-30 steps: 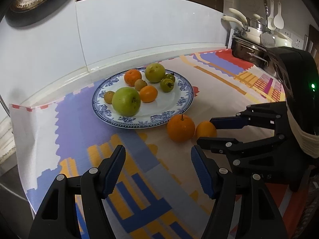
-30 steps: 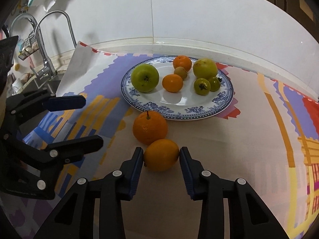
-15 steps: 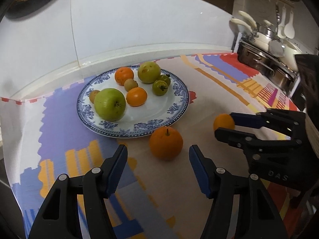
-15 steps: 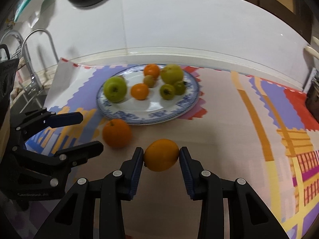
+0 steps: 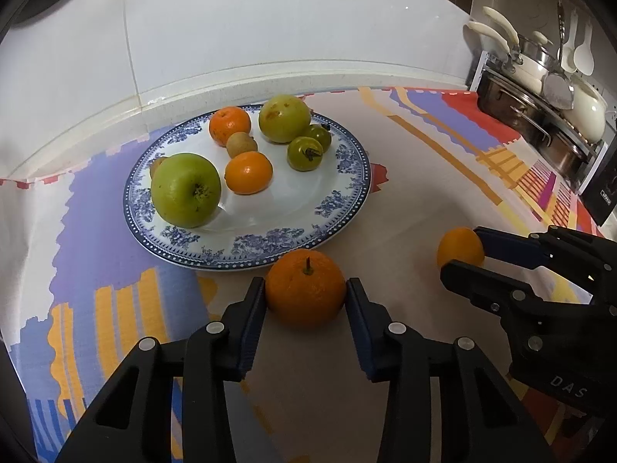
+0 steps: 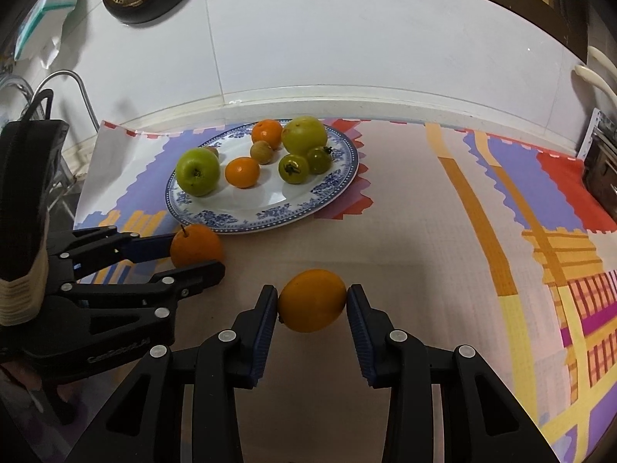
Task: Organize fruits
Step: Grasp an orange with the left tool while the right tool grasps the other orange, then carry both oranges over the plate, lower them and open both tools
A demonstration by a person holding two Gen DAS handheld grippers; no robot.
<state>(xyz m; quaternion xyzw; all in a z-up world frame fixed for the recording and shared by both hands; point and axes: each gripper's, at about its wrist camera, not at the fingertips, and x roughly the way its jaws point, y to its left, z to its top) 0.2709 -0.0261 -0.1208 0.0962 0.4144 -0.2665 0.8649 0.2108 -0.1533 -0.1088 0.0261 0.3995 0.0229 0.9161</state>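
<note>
A blue-patterned plate (image 5: 246, 252) (image 6: 246, 220) on the colourful cloth holds a green apple (image 5: 185, 189), two small oranges, green tomatoes and other small fruit. Just in front of its rim a stemmed orange (image 5: 304, 289) (image 6: 194, 249) rests on the cloth. My left gripper (image 5: 305, 293) (image 6: 196, 256) is closing on it, with both pads against its sides. Further right, my right gripper (image 6: 312, 301) (image 5: 461, 252) is shut on a smooth orange (image 6: 311, 300) (image 5: 459, 247) and holds it a little above the cloth.
Steel pots and hanging utensils (image 5: 540, 88) stand at the right end of the counter. A faucet (image 6: 73, 85) and sink lie to the left. A white wall with a raised ledge (image 5: 231, 77) runs behind the plate.
My left gripper moved forward to the stemmed orange and its jaws came in against it. The right gripper carried its orange to the right, away from the stemmed orange.
</note>
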